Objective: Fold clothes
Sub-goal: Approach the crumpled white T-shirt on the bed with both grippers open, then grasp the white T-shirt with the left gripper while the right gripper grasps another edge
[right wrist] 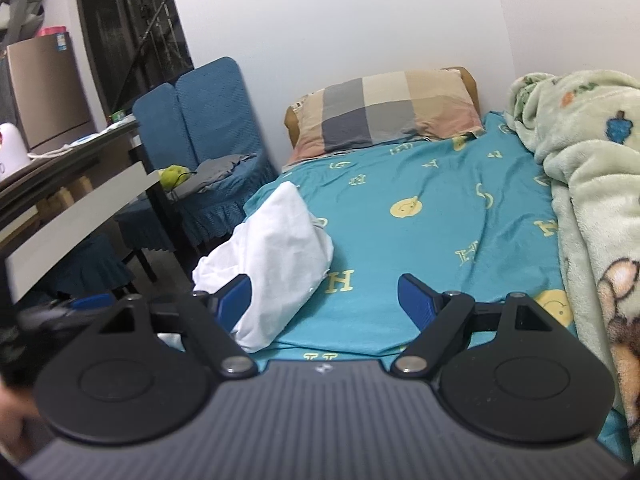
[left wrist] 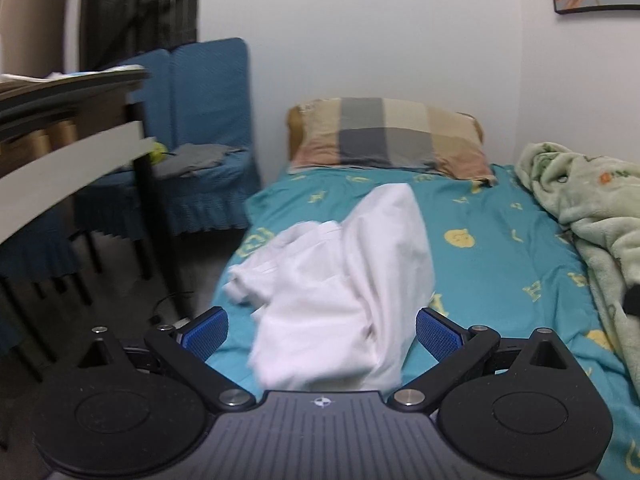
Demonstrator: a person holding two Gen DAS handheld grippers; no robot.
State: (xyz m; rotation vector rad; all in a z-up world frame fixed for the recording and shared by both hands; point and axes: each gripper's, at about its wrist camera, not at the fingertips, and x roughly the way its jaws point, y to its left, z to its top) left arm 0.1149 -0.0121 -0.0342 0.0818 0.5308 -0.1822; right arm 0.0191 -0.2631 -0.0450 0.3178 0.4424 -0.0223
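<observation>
— While both tongs are gaping wide, gripping nothing, where is the white garment [left wrist: 340, 288] lying?
— Crumpled on the bed [left wrist: 500, 240], its near edge hiding behind the left tongs [left wrist: 322, 330].

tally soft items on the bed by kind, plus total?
White garment: 1
Checked pillow: 1
Green fleece blanket: 1
Total: 3, all lying on the teal sheet.

White walls [left wrist: 360, 40]; teal-sheeted bed [right wrist: 440, 220]; blue chairs [left wrist: 208, 120]; table [left wrist: 72, 152].
</observation>
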